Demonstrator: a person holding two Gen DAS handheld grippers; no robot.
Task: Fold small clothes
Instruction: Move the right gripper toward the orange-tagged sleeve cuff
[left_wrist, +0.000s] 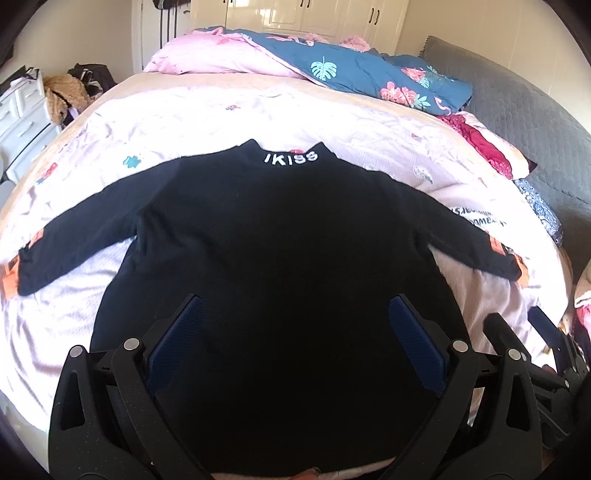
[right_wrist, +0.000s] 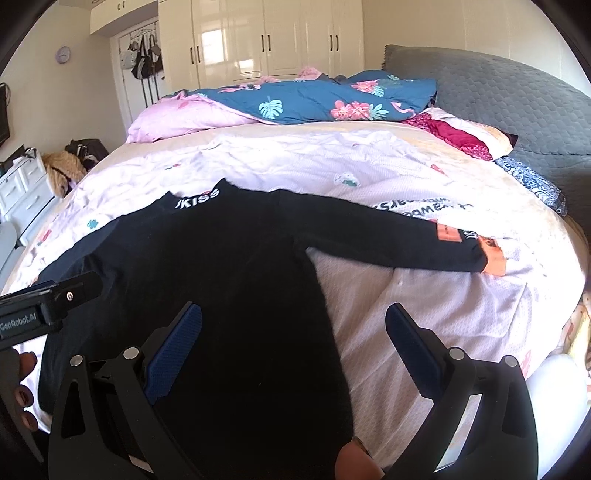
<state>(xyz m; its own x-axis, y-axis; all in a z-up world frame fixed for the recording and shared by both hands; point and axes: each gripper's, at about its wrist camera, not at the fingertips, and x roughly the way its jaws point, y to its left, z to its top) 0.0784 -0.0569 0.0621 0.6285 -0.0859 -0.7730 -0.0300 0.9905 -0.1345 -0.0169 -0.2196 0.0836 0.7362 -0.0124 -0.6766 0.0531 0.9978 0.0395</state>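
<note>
A small black long-sleeved top (left_wrist: 280, 258) lies flat on the bed (left_wrist: 207, 114), collar away from the cameras and both sleeves spread out to the sides. White letters run along the collar (left_wrist: 290, 157) (the last ones read "KISS"), and each cuff carries orange patches, one at the left cuff (left_wrist: 14, 273) and one at the right cuff (right_wrist: 484, 254).

The left claw (left_wrist: 295, 321) hovers over the lower middle of the top with its blue-padded fingers (left_wrist: 177, 343) spread wide and nothing between them. The right claw (right_wrist: 293, 328) is likewise released and empty; it sits over the top's right side edge, one finger above the black cloth and the other above the pale sheet. In the right wrist view the left claw's body shows at the left edge, held by a hand (right_wrist: 24, 387).

A pink and blue flowered duvet (right_wrist: 310, 99) is bunched at the far side of the bed, beside a grey quilted headboard (right_wrist: 498, 99). White wardrobes (right_wrist: 266, 37) stand behind.
</note>
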